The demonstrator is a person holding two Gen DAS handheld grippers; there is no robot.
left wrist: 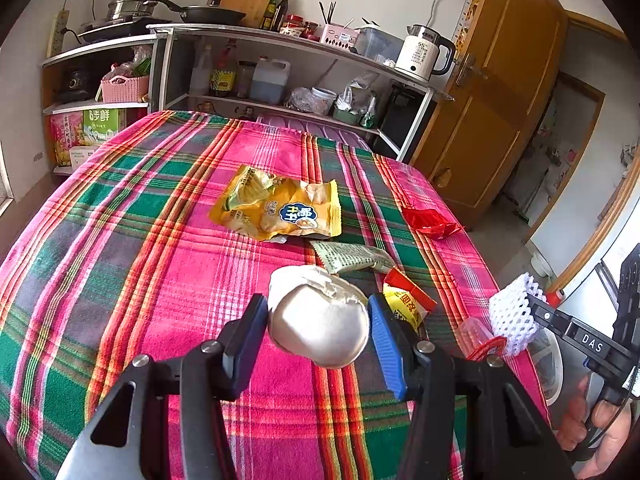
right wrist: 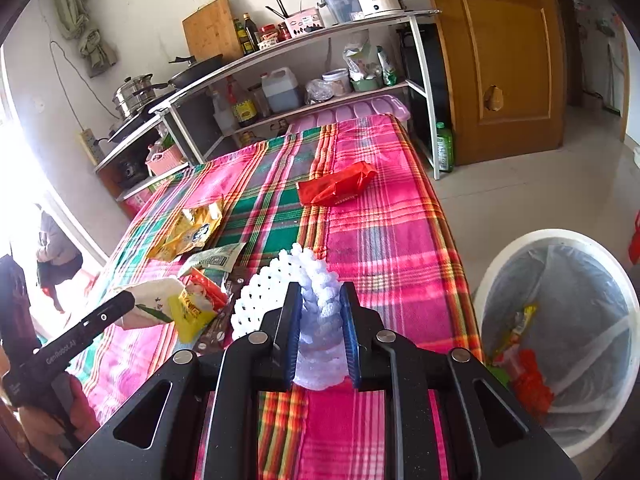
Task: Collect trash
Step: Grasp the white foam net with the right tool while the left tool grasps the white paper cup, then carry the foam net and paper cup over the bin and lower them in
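My left gripper (left wrist: pixel 318 316) is shut on a puffed silvery-white bag (left wrist: pixel 320 320) and holds it above the plaid tablecloth (left wrist: pixel 160 240); the bag also shows in the right wrist view (right wrist: pixel 154 300). My right gripper (right wrist: pixel 320 308) is shut on a white foam fruit net (right wrist: pixel 316 304), seen at the table's right edge in the left wrist view (left wrist: pixel 514 314). On the table lie a yellow snack bag (left wrist: pixel 280 206), a green-printed sachet (left wrist: pixel 352 256), a yellow-red wrapper (left wrist: pixel 404 300) and a red wrapper (left wrist: pixel 430 220).
A white bin with a clear liner (right wrist: pixel 560 320) stands on the floor right of the table, holding some wrappers. Shelves with pots, bottles and a kettle (left wrist: pixel 422 54) stand behind the table. A wooden door (left wrist: pixel 492 100) is at the right.
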